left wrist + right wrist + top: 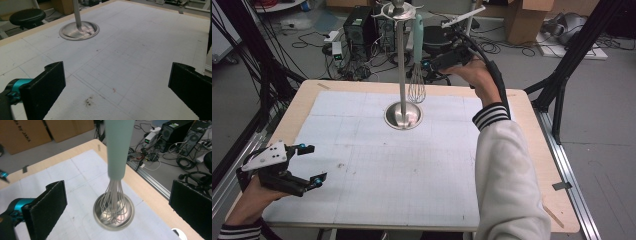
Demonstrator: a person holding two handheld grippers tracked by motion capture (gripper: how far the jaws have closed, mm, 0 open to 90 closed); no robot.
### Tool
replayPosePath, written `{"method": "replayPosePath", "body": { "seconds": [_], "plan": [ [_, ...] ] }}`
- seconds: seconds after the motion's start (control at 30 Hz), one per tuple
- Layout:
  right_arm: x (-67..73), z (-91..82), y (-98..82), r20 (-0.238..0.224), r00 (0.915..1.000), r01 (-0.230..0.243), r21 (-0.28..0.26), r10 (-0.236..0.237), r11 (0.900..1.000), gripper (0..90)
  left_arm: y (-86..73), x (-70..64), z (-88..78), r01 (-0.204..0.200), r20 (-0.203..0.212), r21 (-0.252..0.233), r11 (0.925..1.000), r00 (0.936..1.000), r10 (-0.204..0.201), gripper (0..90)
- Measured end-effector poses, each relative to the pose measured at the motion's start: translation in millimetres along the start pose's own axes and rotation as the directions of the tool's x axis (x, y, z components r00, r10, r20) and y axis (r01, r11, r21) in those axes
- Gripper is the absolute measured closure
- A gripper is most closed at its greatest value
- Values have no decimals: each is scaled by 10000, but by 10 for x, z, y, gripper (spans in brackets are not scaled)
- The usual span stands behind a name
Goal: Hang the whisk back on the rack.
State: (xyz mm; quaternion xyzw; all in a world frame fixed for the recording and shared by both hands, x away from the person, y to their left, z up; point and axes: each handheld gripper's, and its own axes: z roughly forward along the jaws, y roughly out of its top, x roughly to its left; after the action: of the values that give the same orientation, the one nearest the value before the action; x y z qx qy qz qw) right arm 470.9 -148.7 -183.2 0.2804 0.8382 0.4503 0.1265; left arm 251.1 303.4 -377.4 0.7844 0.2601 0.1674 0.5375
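Note:
A whisk (417, 75) with a pale teal handle and wire head hangs from the top of a steel stand (402, 65), above the stand's round base (403, 116) at the far middle of the table. My right gripper (432, 62) is raised just right of the whisk, open. In the right gripper view the whisk (116, 170) hangs between and ahead of the wide jaws of that gripper (117, 195), touching neither, with the base (113, 213) below. My left gripper (314, 163) rests open and empty over the near left of the table. Its view looks past the left gripper (116, 82) to the stand base (79, 30).
A white gridded mat (387, 165) covers the wooden table (537, 150). Beyond the far edge lie computer cases (359, 25), cables and cardboard boxes (527, 20). Black frame legs (572, 55) stand at the right. A black stool (27, 17) sits off the table's side.

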Motion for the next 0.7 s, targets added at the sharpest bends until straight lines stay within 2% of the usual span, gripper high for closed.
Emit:
{"method": "replayPosePath", "body": {
  "seconds": [0.3, 0.43, 0.7],
  "plan": [
    [175, -237, -455, 48, 10000, 45, 45, -46, 10000, 7, 15, -29, -14, -53, 61, -2, 10000, 10000, 53, 17],
    [214, -325, -693, -8, 10000, -26, -127, 26, 9999, 7, 22, -31, -21, -124, 84, -11, 9999, 9999, 124, 17],
    [327, -462, -1126, 44, 9999, 120, -284, -119, 9995, 6, -1, -8, 2, -9, 87, 32, 10000, 10000, 9, 17]
  ]
}}
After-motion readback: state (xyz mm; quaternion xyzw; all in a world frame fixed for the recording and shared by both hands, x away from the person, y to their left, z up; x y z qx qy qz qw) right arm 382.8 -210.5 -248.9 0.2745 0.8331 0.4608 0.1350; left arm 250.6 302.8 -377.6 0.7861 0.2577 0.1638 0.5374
